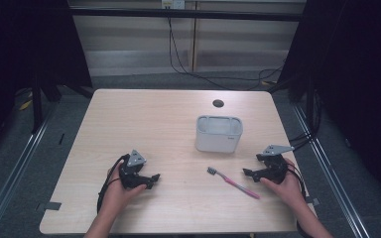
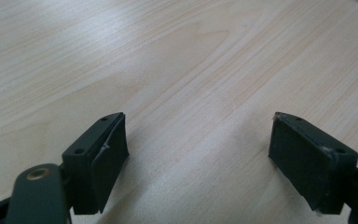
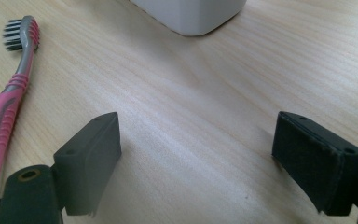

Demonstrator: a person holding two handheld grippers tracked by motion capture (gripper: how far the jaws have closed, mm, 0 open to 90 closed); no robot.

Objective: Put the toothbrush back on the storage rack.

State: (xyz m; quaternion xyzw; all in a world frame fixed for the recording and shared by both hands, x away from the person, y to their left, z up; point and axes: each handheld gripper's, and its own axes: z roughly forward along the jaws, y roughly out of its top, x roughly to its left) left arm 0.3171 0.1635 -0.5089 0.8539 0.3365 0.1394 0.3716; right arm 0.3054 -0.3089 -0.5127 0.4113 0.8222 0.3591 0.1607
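Work barely begun, by the look of it: pink-and-grey plastic toothbrush (image 1: pixel 233 183) lying flat on the pale wooden table (image 1: pixel 129 119), toward its near right part, bristle end pointing at the white rectangular plastic holder (image 1: pixel 219 134) standing upright just beyond, apart from it. Right gripper (image 1: pixel 250 173) resting near the table's right edge, just beside the brush handle, jaws wide apart, nothing between them. Left gripper (image 1: pixel 154 177) resting toward the near left, jaws likewise spread over bare wood. Holder seemingly empty. Left to do, judging from this: grasping the brush, lifting it, standing it in the holder.
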